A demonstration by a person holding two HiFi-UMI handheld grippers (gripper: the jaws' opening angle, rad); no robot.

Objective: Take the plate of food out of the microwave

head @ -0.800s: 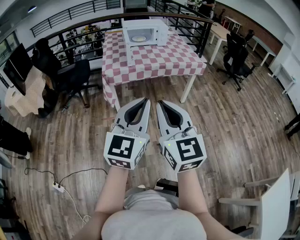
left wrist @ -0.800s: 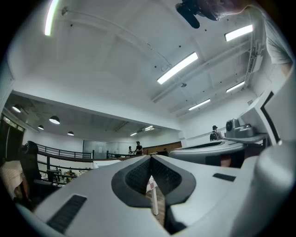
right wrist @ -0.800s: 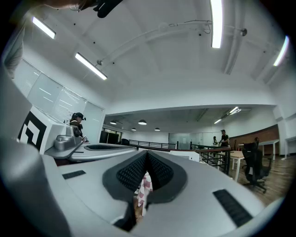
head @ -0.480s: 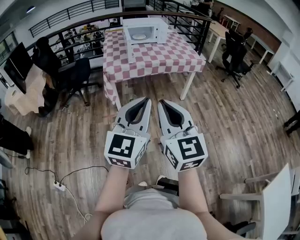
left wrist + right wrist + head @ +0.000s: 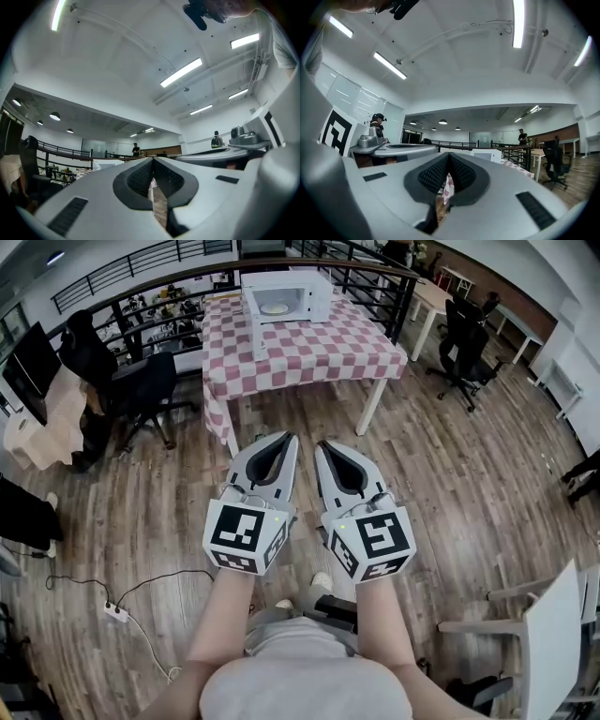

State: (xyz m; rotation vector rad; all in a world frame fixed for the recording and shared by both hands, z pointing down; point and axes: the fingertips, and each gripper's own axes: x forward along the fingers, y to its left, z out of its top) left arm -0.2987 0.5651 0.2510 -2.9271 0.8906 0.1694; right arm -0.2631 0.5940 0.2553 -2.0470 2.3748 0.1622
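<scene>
A white microwave point(image 5: 286, 296) stands with its door open on a table with a red-and-white checked cloth point(image 5: 305, 348), far ahead in the head view. Inside it lies a plate of food point(image 5: 275, 307). My left gripper point(image 5: 289, 437) and right gripper point(image 5: 321, 444) are held side by side over the wooden floor, well short of the table. Both are shut with nothing between their jaws. In the right gripper view the microwave point(image 5: 487, 154) shows small beyond the jaw tips. In the left gripper view the jaws meet at the tip point(image 5: 153, 161).
Black office chairs stand left of the table point(image 5: 141, 390) and at the right point(image 5: 461, 348). A black railing point(image 5: 375, 277) runs behind the table. A white chair point(image 5: 548, 643) is at the lower right. A power strip and cable point(image 5: 117, 613) lie on the floor at the left.
The view has come a little closer to the table and the grippers sit slightly lower in the frame. Both stay shut and side by side.
</scene>
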